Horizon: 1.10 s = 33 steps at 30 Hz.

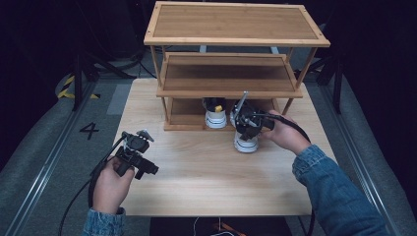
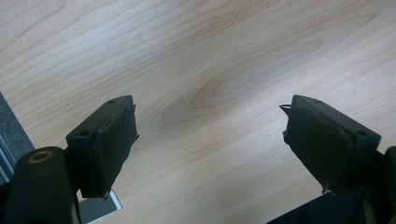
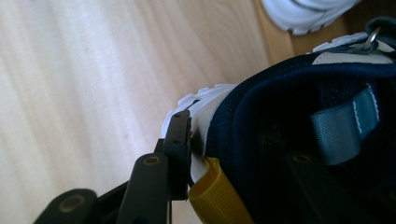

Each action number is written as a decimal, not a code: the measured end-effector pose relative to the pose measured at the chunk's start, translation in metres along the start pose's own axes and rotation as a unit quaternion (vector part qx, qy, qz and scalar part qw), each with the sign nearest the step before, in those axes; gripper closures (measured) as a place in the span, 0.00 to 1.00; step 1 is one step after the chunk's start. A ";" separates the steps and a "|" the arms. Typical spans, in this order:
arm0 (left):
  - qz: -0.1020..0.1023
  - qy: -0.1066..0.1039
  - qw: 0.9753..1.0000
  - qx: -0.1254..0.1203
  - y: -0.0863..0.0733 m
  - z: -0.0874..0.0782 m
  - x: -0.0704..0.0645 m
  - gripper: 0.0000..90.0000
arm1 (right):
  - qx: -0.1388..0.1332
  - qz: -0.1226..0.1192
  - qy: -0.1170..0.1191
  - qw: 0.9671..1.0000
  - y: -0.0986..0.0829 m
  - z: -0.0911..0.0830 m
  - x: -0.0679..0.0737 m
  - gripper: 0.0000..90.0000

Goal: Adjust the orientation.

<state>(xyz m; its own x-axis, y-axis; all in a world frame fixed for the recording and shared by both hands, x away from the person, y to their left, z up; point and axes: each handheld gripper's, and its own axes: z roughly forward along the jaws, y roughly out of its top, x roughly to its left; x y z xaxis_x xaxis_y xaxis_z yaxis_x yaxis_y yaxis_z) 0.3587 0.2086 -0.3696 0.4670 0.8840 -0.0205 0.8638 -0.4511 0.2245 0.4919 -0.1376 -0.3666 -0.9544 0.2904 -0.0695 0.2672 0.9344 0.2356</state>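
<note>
Pale wood table (image 1: 206, 182) carries the work. Right gripper (image 1: 247, 129) is clamped on the heel collar of a navy shoe (image 3: 299, 93), one jaw outside, one inside, apparently for a firm carry. That shoe stands just before the shelf (image 1: 231, 81), whose bottom tier holds its mate (image 1: 215, 114). Left gripper (image 2: 210, 140) rests spread and empty, well apart.
</note>
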 end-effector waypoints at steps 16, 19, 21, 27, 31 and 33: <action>0.001 -0.006 1.000 0.001 0.002 0.001 0.001 0.19 | -0.027 0.013 0.001 1.000 0.009 0.011 -0.026 0.61; 0.002 -0.006 1.000 0.003 0.003 0.002 0.000 0.19 | -0.034 0.010 -0.030 0.999 0.010 0.006 -0.022 0.54; 0.004 -0.006 1.000 0.003 0.005 0.003 0.000 0.19 | -0.044 0.006 -0.042 0.998 0.010 0.002 -0.021 0.54; 0.012 -0.012 1.000 0.002 0.011 0.004 -0.002 0.19 | -0.072 0.036 -0.062 0.995 0.006 -0.015 -0.014 0.54; 0.022 -0.013 1.000 0.005 0.020 0.008 -0.003 0.19 | -0.103 0.064 -0.069 0.990 -0.003 -0.031 -0.007 0.55; 0.024 -0.009 1.000 0.007 0.025 0.010 -0.004 0.19 | -0.095 0.073 -0.088 0.989 -0.007 -0.037 -0.004 0.58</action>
<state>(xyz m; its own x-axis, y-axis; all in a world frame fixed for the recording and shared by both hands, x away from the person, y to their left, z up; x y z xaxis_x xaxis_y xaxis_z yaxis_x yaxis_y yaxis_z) 0.3804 0.1930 -0.3737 0.5108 0.8592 -0.0278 0.8430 -0.4943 0.2120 0.4890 -0.1533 -0.3323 -0.8649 0.4669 -0.1841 0.3550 0.8284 0.4332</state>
